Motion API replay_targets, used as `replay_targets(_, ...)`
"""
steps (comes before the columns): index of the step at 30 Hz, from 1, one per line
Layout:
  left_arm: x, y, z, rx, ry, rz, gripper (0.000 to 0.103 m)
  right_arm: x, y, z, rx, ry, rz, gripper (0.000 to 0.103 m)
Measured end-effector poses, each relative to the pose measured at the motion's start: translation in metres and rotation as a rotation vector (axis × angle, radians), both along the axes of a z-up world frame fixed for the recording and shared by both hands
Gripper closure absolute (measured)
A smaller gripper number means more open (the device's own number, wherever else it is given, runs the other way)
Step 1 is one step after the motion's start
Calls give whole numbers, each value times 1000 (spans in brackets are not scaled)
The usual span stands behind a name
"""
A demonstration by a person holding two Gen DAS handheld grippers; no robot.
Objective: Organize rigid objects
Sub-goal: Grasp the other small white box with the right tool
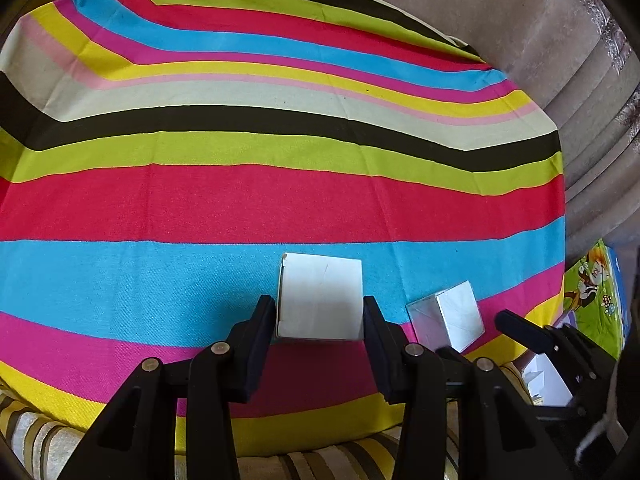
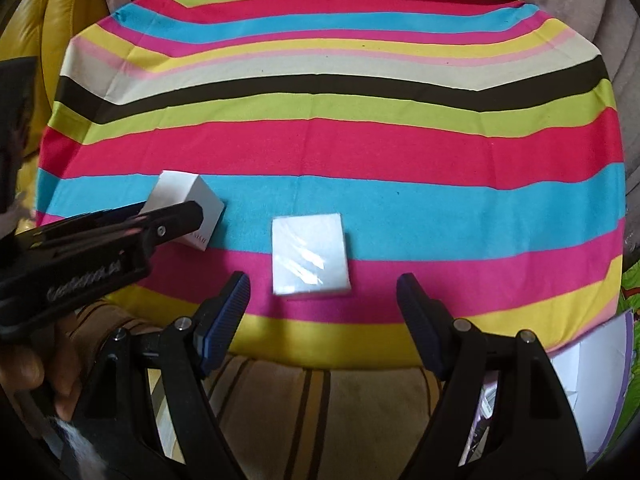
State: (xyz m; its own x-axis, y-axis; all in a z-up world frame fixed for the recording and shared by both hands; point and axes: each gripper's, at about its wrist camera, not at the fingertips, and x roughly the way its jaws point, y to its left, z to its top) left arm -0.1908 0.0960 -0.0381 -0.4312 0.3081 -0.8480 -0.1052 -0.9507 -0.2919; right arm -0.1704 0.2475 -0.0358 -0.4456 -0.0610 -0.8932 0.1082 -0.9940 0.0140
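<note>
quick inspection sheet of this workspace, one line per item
surface: striped cloth, wrinkled, over a cushion.
job's things: white box on the blue stripe; wrapped box lying beside it, apart.
clutter: white papers off the cloth's near right corner.
grippers: left gripper shut on the white box; right gripper open, just short of the wrapped box.
cables: nothing seen.
surroundings: beige sofa behind, yellow cushion at left, cartoon mat at right.
</note>
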Motion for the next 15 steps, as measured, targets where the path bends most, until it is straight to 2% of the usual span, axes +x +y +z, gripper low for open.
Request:
replay_targets(1, 0, -1, 0, 6, 2, 2, 58, -3, -1, -3, 6, -6, 1, 25)
replay_targets(4, 1, -3, -1, 14, 7, 10, 58, -9, -4, -11, 18, -29, -2, 36)
replay_targets(8, 2, 3, -2, -16, 28, -1, 58, -12, -5, -19, 22, -54, -12, 57)
replay_targets(15, 7, 1, -1, -11, 42, 1, 58, -5, -3, -13, 35, -10, -31, 59)
